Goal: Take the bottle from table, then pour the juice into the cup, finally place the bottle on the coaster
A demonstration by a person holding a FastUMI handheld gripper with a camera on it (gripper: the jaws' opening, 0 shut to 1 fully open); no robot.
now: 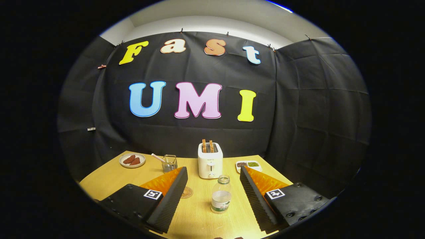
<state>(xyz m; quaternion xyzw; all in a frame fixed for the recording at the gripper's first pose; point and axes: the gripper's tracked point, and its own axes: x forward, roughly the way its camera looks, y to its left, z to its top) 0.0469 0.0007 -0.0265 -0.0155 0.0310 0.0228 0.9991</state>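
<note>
With your gripper [212,176] spread wide, the bottle [221,194] stands upright between the fingers, so ease forward and close on its middle, minding the coaster [187,192], toaster [210,160] and cup [169,163] beyond.

We log a wooden worktop [109,181], on it a capless bottle [221,196], round coaster [187,192], glass cup [169,163], white toaster [210,161], plate [132,160], divided dish [248,164], gripper [212,189] fingers spread wide above.

A white toaster [210,160] stands between a plate [132,160] and a sectioned dish [248,165]
</note>
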